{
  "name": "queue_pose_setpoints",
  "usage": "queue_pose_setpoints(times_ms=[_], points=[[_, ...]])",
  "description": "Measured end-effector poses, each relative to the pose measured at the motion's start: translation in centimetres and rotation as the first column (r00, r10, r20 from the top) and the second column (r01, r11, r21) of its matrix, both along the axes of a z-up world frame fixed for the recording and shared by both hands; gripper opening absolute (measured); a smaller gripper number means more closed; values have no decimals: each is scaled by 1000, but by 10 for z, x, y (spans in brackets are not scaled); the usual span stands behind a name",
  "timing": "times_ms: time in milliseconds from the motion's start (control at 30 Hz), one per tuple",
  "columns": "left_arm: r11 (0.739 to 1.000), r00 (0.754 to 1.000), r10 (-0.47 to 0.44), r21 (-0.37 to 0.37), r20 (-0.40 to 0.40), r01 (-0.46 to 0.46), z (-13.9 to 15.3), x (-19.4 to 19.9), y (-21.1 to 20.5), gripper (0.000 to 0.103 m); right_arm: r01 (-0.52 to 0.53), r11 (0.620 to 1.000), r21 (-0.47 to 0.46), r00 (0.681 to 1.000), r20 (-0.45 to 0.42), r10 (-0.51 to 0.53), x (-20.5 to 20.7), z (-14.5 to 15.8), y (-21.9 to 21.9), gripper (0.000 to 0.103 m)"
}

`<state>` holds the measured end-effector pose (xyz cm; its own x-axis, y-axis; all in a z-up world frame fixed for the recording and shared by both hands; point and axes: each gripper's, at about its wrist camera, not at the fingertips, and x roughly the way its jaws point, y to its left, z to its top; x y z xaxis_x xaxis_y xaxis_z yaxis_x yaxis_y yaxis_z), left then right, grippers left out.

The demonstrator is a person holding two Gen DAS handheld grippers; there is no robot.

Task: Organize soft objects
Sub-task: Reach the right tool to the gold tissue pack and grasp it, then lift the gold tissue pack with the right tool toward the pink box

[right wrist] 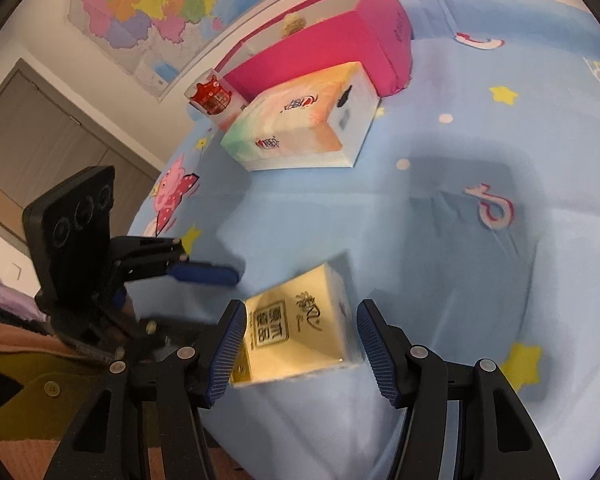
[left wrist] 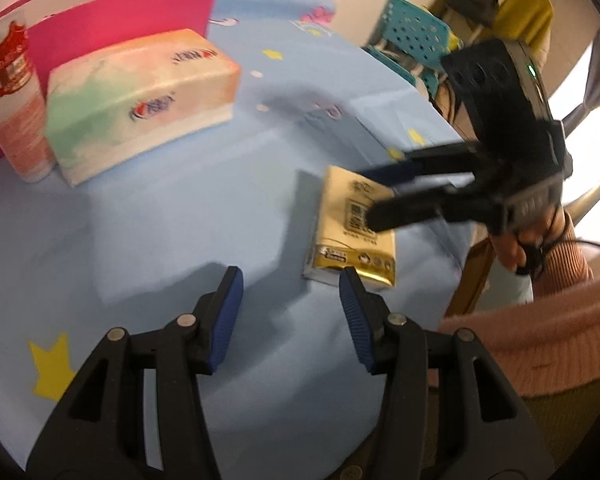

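Observation:
A gold tissue pack (left wrist: 350, 232) lies on the blue cartoon sheet (left wrist: 180, 220). In the right wrist view the gold pack (right wrist: 296, 332) sits between the open blue pads of my right gripper (right wrist: 300, 344), with a gap on each side. In the left wrist view my right gripper (left wrist: 374, 196) hovers over the pack. My left gripper (left wrist: 290, 300) is open and empty, just short of the pack's near edge. A pastel tissue pack (left wrist: 140, 100) lies at the far left, also seen in the right wrist view (right wrist: 300, 120).
An open pink box (right wrist: 340, 40) stands behind the pastel pack. A red-and-white wipes pack (left wrist: 16, 100) stands beside it. The sheet's edge drops off at the right, near a teal rack (left wrist: 416, 36). My pink sleeve (left wrist: 540, 320) is at the right.

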<state>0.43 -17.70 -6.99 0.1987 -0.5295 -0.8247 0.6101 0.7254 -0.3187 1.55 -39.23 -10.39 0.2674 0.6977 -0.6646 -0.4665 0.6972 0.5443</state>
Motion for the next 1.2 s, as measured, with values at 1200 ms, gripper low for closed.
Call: queue_pose_setpoints(times_ms=[1200], points=[[993, 989, -29, -120, -145, 12, -5, -11, 8, 40, -9, 1000, 25, 999, -33, 9, -5, -4, 7, 38]])
